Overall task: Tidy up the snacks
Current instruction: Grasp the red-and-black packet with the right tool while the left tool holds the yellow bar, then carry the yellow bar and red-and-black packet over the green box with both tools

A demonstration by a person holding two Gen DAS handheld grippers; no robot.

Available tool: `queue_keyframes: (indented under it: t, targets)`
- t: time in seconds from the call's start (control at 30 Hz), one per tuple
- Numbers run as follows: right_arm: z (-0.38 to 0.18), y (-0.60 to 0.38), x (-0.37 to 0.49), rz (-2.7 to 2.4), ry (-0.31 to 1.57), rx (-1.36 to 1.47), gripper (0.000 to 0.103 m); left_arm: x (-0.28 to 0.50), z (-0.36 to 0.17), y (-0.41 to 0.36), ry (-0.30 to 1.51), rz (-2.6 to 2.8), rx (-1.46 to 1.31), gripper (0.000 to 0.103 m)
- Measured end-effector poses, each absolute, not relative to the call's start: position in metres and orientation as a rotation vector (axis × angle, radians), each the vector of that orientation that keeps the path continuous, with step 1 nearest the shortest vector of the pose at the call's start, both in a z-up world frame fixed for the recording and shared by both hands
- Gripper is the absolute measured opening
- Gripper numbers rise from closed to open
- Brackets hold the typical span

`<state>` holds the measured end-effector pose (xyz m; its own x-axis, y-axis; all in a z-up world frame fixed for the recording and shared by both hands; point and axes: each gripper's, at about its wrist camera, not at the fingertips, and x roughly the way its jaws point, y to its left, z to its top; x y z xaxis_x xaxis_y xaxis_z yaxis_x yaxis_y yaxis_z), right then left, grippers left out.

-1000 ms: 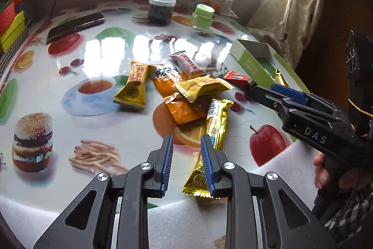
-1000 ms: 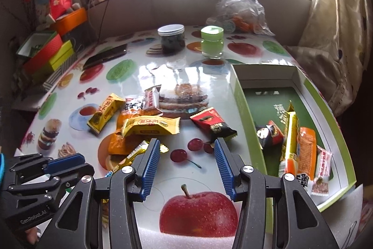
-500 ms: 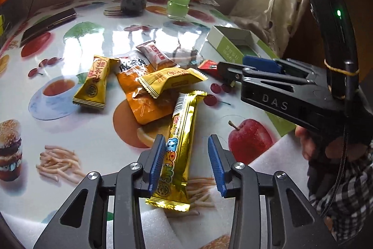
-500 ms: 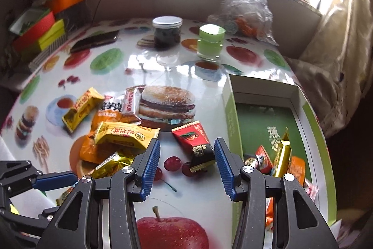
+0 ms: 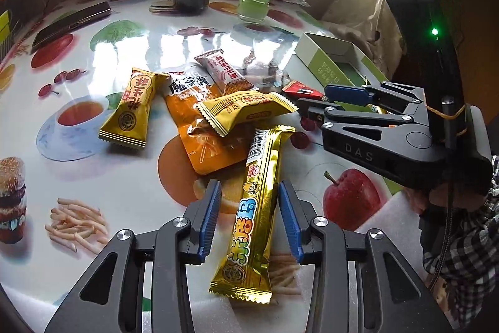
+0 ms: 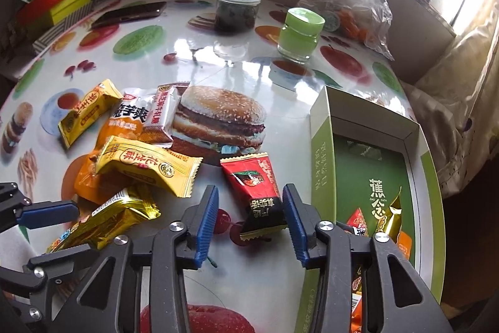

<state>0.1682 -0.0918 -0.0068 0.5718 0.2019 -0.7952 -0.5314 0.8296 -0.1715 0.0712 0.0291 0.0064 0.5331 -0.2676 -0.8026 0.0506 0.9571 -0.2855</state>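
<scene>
The round glossy table with its printed food pattern (image 6: pixel 237 74) carries the whole job, and at its right edge sits the open green-and-white cardboard box (image 6: pixel 322 145), already holding several packets at its near end. Loose snacks lie in a heap left of the box: a flat orange pouch (image 5: pixel 202 130), 2 yellow pillow packets (image 5: pixel 131 108) (image 5: pixel 246 111) and a white-and-brown wrapped bar (image 5: pixel 223 72). The step in hand looks like a double pick-up, with each gripper lined up on 1 packet bound for the box. The left gripper (image 5: pixel 249 217) straddles the long gold foil snack bar (image 5: pixel 255 208), jaws partly open with a gap on both sides, gripping nothing. That bar's long axis runs nearly straight away from the left camera, tilted slightly right at the far end, which rests on the orange pouch. The right gripper (image 6: pixel 249 219) has its jaws closing around the dark near end of the small red-and-black candy packet (image 6: pixel 259 195), and the pads appear not yet to press it. This packet lies flat between heap and box, its long axis pointing away and a little left, red end far. Next, I judge, both jaws must close across the packets' narrow width, then lift and carry rightward over the box wall.
</scene>
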Motion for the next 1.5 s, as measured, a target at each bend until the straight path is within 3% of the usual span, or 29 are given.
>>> queue_keyframes:
  t: [0.1,0.33,0.7,0.83,1.5]
  targets:
    - [-0.005,-0.093,0.165,0.478,0.869,-0.400,0.025,0.072,0.006,0.027,0.994,-0.187,-0.226,0.040]
    - [-0.009,-0.090,0.172,0.444,0.870,-0.431,0.032,0.075,0.006,0.023,0.993,-0.171,-0.198,0.040]
    - [-0.010,-0.091,0.170,0.460,0.876,-0.383,0.026,0.075,0.007,0.021,0.993,-0.165,-0.178,0.039]
    - [-0.009,-0.095,0.166,0.458,0.873,-0.349,0.025,0.076,0.008,0.019,1.000,-0.144,-0.162,0.028]
    - [0.018,-0.124,0.137,0.454,0.800,-0.203,0.024,0.068,0.027,0.011,0.956,-0.138,-0.155,0.017]
